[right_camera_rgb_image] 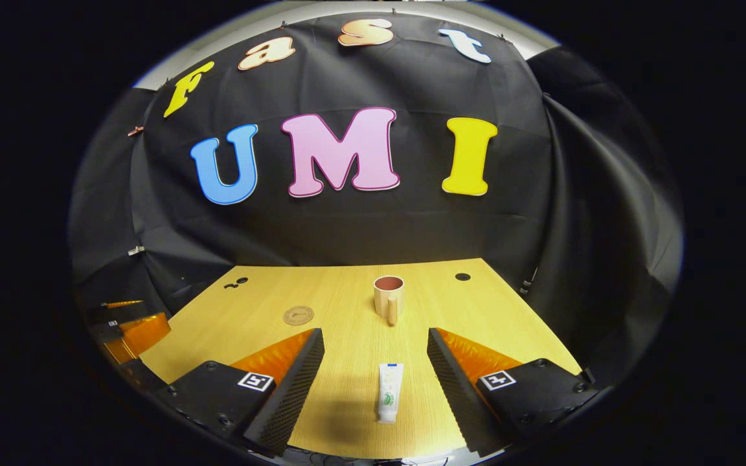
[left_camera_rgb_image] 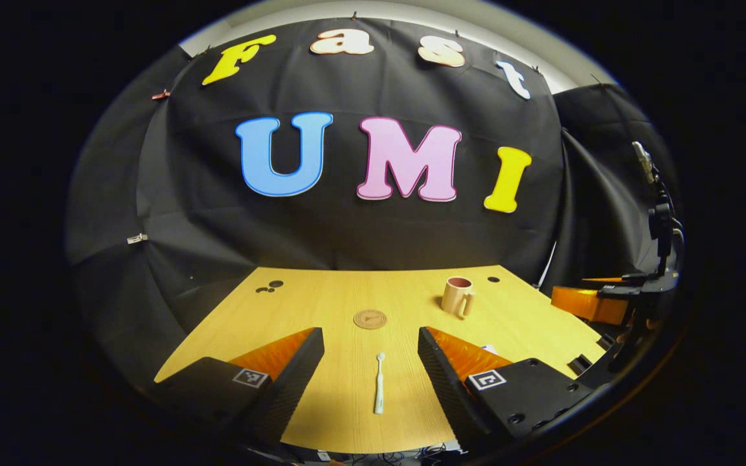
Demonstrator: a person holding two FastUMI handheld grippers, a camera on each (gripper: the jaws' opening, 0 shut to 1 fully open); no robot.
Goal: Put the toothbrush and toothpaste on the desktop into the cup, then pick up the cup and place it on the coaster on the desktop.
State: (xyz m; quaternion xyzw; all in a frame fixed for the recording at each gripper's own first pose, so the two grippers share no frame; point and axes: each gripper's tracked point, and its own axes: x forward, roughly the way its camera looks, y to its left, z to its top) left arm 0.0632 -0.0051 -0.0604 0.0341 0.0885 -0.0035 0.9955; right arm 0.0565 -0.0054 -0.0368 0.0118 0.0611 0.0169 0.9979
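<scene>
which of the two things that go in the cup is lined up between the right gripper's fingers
The toothpaste: the flat tube lying on the table between the right gripper's open fingers. The thin toothbrush lies before the left gripper.

no legible text, brand or number is found on the table items. green print is noted on the toothpaste (right_camera_rgb_image: 390,392) tube, too small to be read. an embossed mark is seen on the coaster (left_camera_rgb_image: 370,319), not decipherable. square coded markers are carried on the left gripper (left_camera_rgb_image: 371,343) and right gripper (right_camera_rgb_image: 375,344); no characters are made out.
</scene>
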